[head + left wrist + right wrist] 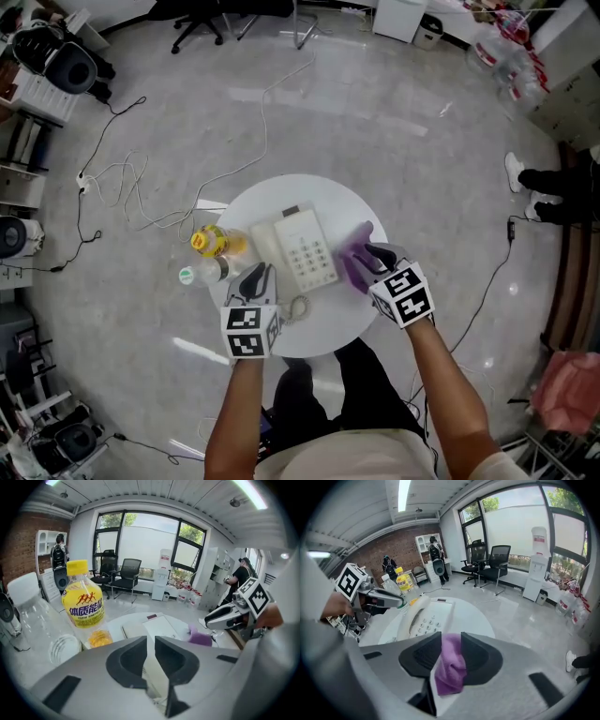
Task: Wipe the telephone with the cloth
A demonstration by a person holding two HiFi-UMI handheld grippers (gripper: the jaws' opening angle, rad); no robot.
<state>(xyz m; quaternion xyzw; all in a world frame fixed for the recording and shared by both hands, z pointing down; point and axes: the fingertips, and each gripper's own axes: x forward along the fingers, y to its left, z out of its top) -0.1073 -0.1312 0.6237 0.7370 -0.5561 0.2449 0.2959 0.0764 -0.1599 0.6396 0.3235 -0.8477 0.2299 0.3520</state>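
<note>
A cream telephone with its handset on the left lies in the middle of a round white table; it also shows in the left gripper view and the right gripper view. A purple cloth lies to its right. My right gripper is down at the cloth, jaws open, with the cloth filling the gap between them. My left gripper hovers shut at the phone's near left corner, with nothing in it.
A yellow-capped drink bottle and a clear bottle stand left of the telephone, close to my left gripper. The phone's coiled cord lies by the near table edge. Cables trail on the floor beyond.
</note>
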